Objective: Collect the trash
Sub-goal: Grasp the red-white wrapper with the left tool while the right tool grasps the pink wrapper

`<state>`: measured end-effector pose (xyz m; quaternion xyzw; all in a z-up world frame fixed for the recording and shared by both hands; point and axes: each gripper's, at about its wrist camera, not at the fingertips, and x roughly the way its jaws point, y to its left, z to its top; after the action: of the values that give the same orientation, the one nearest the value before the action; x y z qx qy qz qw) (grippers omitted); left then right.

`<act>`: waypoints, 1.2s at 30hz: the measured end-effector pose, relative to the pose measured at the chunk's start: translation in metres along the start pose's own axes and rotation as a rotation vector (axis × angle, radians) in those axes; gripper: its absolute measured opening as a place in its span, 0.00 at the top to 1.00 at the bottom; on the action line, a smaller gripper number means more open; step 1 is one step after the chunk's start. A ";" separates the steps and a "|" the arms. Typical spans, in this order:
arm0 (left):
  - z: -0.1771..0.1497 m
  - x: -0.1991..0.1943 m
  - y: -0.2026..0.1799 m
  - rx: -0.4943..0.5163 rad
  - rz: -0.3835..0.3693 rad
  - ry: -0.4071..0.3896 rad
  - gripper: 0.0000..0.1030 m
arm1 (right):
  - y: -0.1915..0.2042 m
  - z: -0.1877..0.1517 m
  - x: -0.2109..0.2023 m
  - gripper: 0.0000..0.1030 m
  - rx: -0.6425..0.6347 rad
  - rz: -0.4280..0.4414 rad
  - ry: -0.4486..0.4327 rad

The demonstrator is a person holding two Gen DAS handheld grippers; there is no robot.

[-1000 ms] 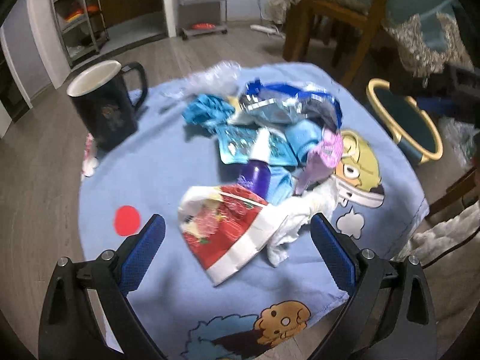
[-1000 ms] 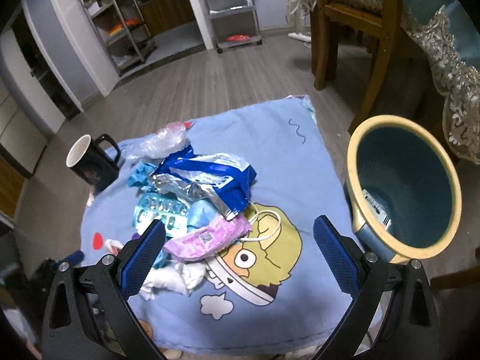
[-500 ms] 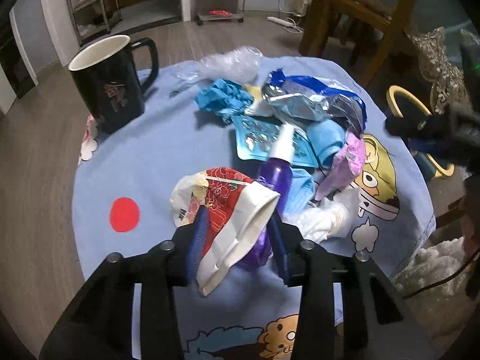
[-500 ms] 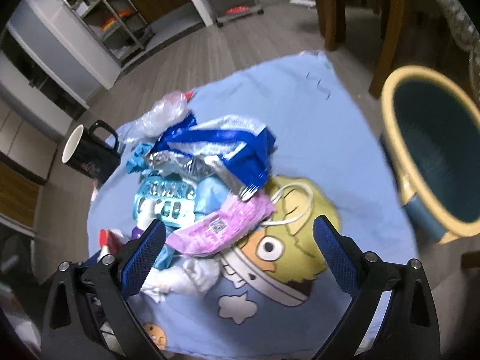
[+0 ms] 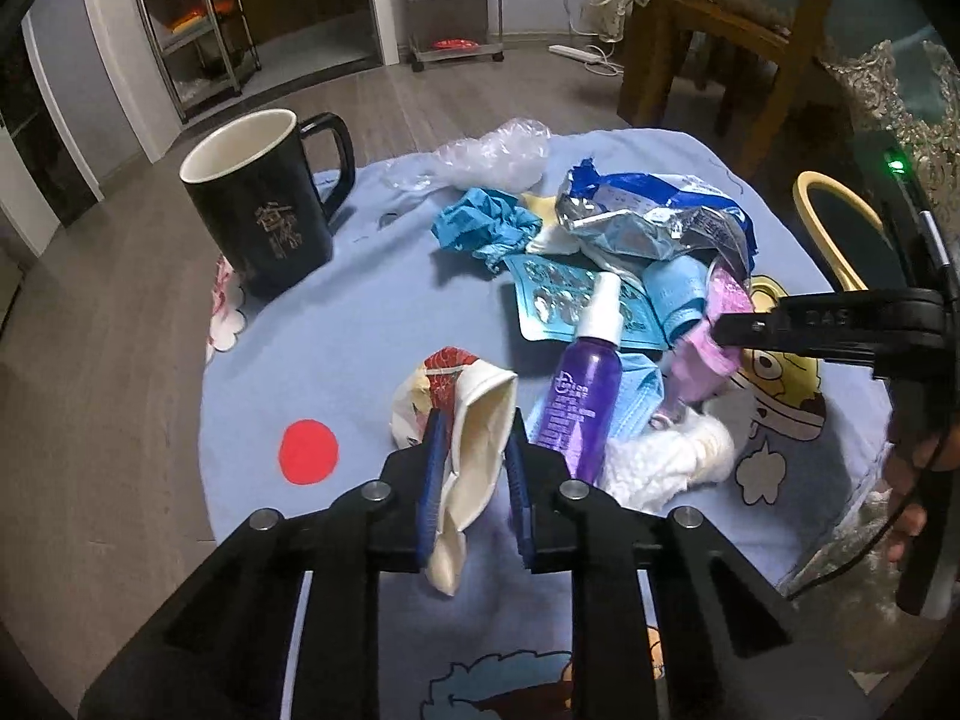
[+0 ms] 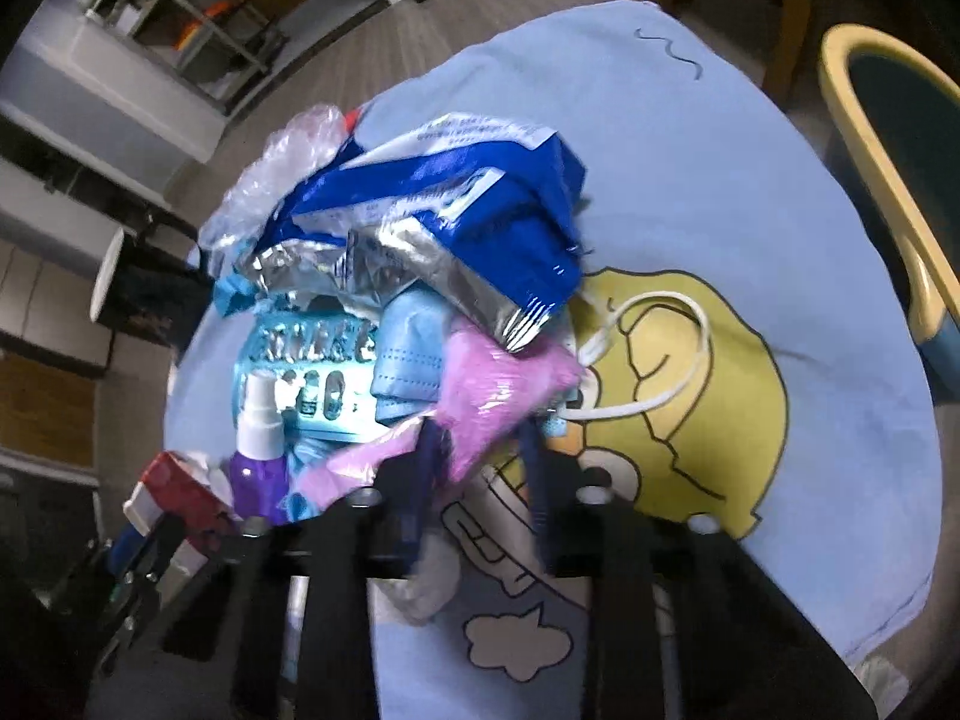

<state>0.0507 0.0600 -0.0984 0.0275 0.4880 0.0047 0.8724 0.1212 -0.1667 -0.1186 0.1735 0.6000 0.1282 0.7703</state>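
Grips first: my left gripper (image 5: 474, 468) is clamped on the crushed paper cup (image 5: 474, 420), and the right gripper (image 6: 480, 456), whose jaws have just been closing, has the pink wrapper (image 6: 498, 396) between them, pads pressing it as far as the blur lets me judge. I'd lift both straight up so the purple spray bottle (image 5: 579, 396), just beside the cup, isn't dragged, then carry them to the bin (image 6: 870, 138), beyond the wrapper off the blue cloth (image 5: 360, 324). Both grippers point steeply downward.
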 end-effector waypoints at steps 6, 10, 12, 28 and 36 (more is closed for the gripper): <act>0.006 -0.016 0.003 0.002 0.040 -0.042 0.86 | -0.013 -0.008 -0.022 0.87 0.037 -0.012 0.002; 0.011 -0.032 0.009 -0.035 0.029 -0.080 0.86 | -0.017 -0.010 -0.047 0.89 0.025 -0.029 -0.027; 0.013 -0.041 0.011 -0.049 0.018 -0.104 0.86 | -0.018 -0.010 -0.062 0.89 0.010 -0.027 -0.052; 0.037 -0.116 -0.011 -0.016 -0.159 -0.316 0.86 | -0.020 0.026 -0.194 0.89 -0.187 0.025 -0.259; 0.055 -0.133 -0.050 0.053 -0.254 -0.363 0.86 | -0.040 0.035 -0.205 0.89 -0.182 0.032 -0.325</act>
<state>0.0269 0.0027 0.0406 -0.0106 0.3223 -0.1231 0.9385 0.1039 -0.2899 0.0532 0.1311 0.4510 0.1644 0.8674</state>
